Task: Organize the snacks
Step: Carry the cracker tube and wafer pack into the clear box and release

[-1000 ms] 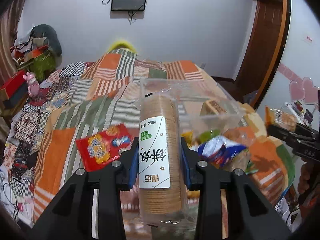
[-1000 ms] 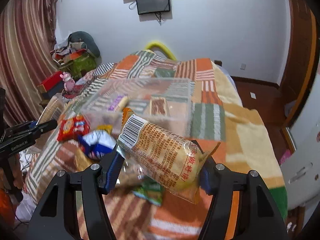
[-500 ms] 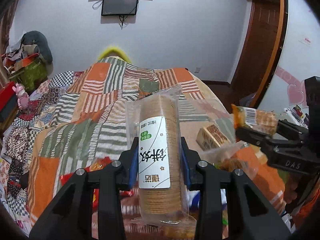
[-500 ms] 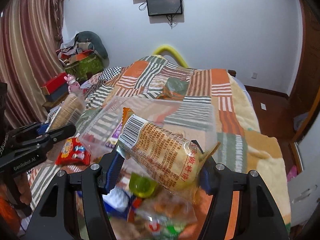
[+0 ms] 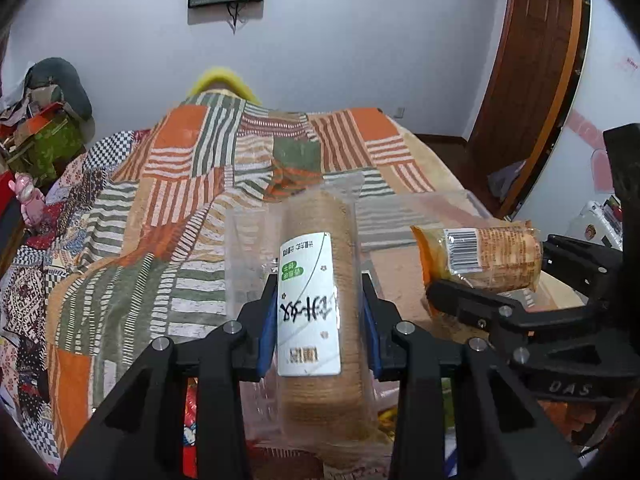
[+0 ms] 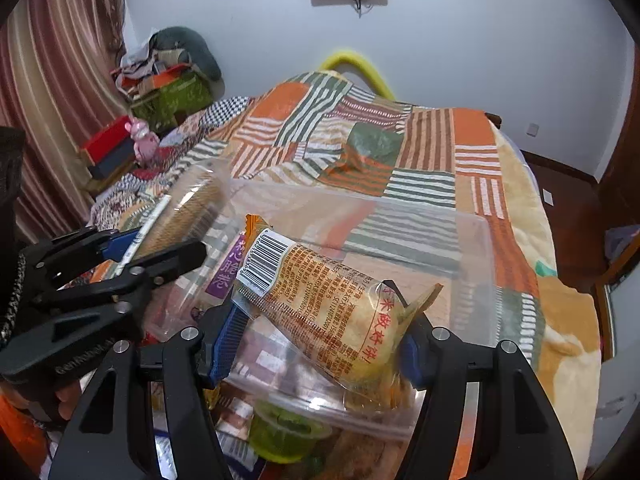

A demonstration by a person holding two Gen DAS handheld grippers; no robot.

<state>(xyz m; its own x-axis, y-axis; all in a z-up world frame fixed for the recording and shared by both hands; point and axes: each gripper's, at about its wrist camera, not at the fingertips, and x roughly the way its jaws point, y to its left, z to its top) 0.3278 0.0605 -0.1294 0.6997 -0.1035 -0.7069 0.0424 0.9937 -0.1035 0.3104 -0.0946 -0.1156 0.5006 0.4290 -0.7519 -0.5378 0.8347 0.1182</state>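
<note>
Over the last second I have carried both packets from the loose pile on the bed up over the clear plastic bin [image 6: 476,248], and my two hands have drawn close together above it. In the left-wrist view the pile has slid almost out of sight below the bin's near wall, so I judge the carrying is nearly done and the release into the bin comes next.

My left gripper [image 5: 320,320] is clamped on the cracker sleeve [image 5: 320,308], fingers pressed to both its sides. The sleeve is a clear-wrapped stack of thin brown rounds with a white label in dark script; it stands lengthwise between the fingers, pointing over the bin's left end.

My right gripper [image 6: 316,332] is closed on the orange snack packet [image 6: 324,304], held slantwise, barcode end up and toward the bin's left, over the bin's near wall. It looks soft and crinkly, partly see-through at the lower end.

Inside the bin, near its left wall, lies a purple-labelled pack [image 6: 230,268]. A green jelly cup [image 6: 284,436] sits just outside the near wall.
</note>
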